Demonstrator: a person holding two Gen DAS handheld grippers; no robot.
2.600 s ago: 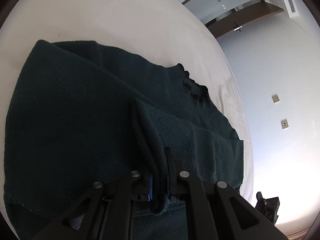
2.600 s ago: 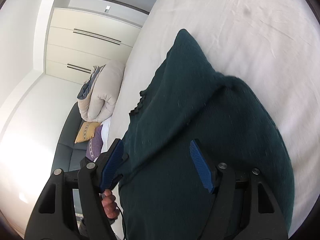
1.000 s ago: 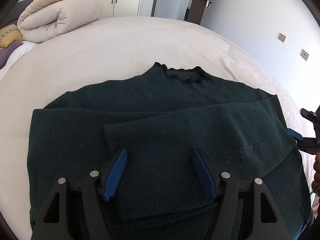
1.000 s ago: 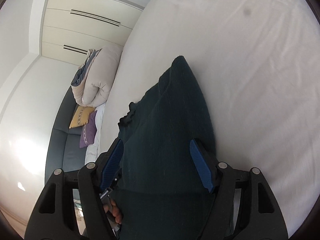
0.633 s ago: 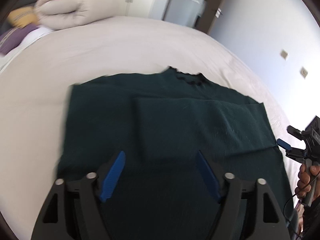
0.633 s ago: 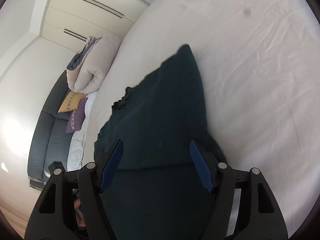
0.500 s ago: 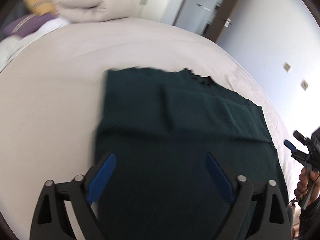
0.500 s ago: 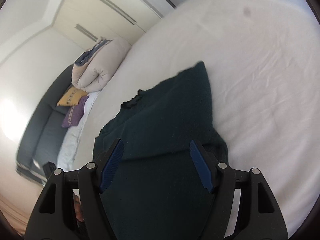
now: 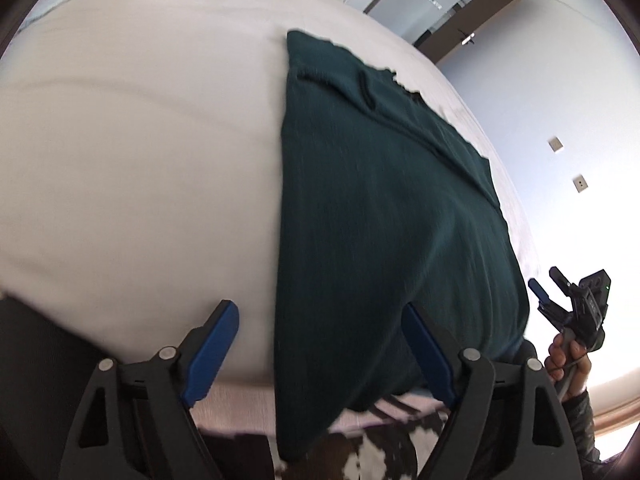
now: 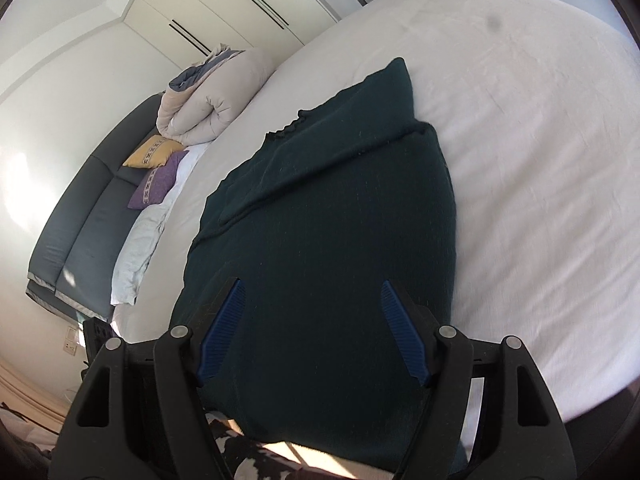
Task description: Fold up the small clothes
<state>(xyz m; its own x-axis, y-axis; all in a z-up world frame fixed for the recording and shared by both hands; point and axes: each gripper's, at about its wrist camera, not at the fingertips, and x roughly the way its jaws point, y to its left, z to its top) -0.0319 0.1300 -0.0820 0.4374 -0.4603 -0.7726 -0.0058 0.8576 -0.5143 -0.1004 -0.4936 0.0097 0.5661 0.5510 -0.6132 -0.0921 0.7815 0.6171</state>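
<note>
A dark green sweater point(image 9: 384, 208) lies flat on a white bed point(image 9: 132, 152), sleeves folded across its body and its hem hanging over the near edge. The left gripper point(image 9: 322, 350) is spread wide and empty, the sweater's left edge running between its jaws. The right gripper point(image 10: 312, 330) is likewise released, the hem area ahead between its jaws.

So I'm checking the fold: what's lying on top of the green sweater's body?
A folded-over sleeve lies across the sweater just below the collar. Whatever is beneath that layer is covered.

home bedroom: white bed point(image 10: 520, 128), rolled duvet point(image 10: 212, 96), built-in wardrobe point(image 10: 224, 4), throw pillows point(image 10: 156, 168).
</note>
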